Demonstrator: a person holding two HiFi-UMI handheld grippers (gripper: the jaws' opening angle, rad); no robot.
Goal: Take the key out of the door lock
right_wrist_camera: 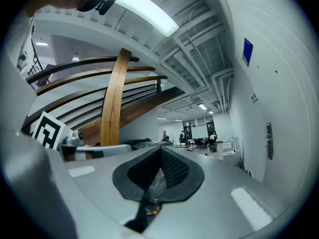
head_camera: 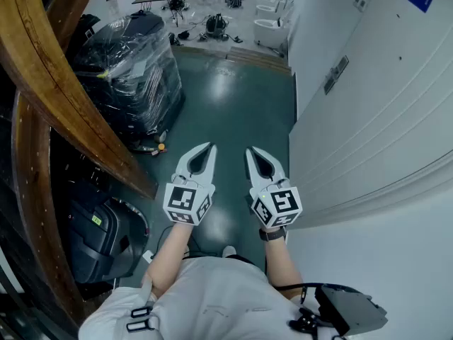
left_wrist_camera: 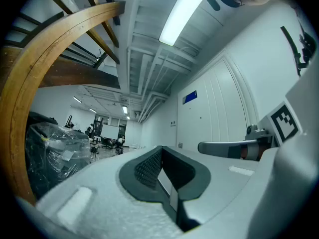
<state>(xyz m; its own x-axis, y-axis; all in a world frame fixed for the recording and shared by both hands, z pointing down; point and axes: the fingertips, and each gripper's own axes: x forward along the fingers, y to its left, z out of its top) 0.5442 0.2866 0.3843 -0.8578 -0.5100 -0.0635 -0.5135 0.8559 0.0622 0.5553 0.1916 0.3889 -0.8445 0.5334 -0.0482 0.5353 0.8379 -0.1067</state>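
In the head view my left gripper [head_camera: 211,148] and right gripper [head_camera: 252,151] are held side by side over the green floor, pointing down the corridor. Both are shut with nothing between the jaws. The white door [head_camera: 375,112] runs along the right, beside the right gripper. A dark lock plate with a handle [head_camera: 335,74] sits on it well ahead of both grippers. In the right gripper view that handle [right_wrist_camera: 269,141] is small on the right wall, beyond the shut right gripper [right_wrist_camera: 162,152]. No key is distinguishable at this size. The left gripper [left_wrist_camera: 160,149] points at the far hall.
Curved wooden stair beams [head_camera: 64,98] rise on the left. A plastic-wrapped black machine [head_camera: 131,69] stands ahead on the left and a black case [head_camera: 106,236] lies by my left arm. White toilets [head_camera: 269,27] and equipment sit at the corridor's far end.
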